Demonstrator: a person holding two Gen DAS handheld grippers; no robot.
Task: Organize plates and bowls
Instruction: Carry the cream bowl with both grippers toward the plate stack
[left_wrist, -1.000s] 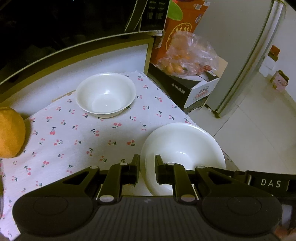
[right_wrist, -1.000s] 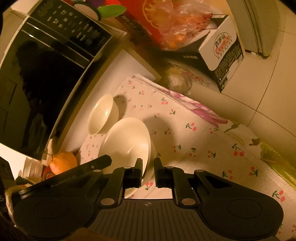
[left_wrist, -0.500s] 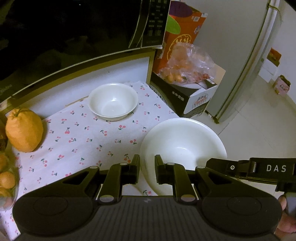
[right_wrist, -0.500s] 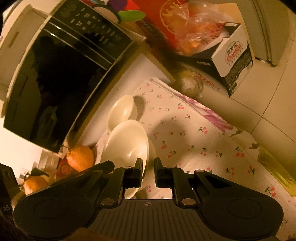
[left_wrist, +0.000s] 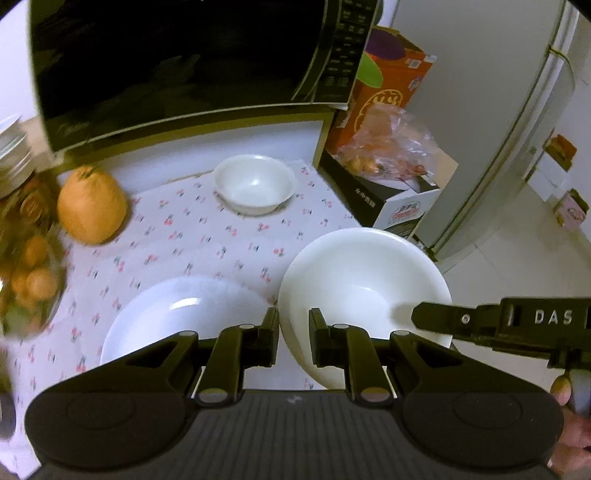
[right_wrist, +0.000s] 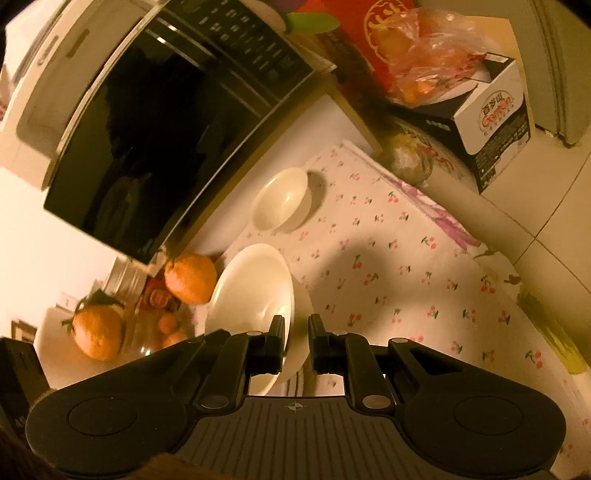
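A large white bowl (left_wrist: 364, 284) is held up off the cherry-print cloth (left_wrist: 207, 243). My left gripper (left_wrist: 293, 336) is shut on its near rim. My right gripper (right_wrist: 296, 341) is shut on the same bowl (right_wrist: 255, 291), and its black finger (left_wrist: 454, 321) shows at the bowl's right rim. A white plate (left_wrist: 177, 314) lies on the cloth below and left of the bowl. A small white bowl (left_wrist: 255, 187) stands at the back of the cloth, also in the right wrist view (right_wrist: 281, 199).
A black microwave (left_wrist: 177, 62) sits on a shelf behind the cloth. A large orange fruit (left_wrist: 91, 206) and a glass bowl of small fruit (left_wrist: 29, 284) are at the left. A carton with bagged fruit (left_wrist: 391, 173) and a fridge (left_wrist: 491, 110) stand at the right.
Both grippers have risen and drawn back with the large bowl, so more of the cloth shows. The white plate under it has come into view.
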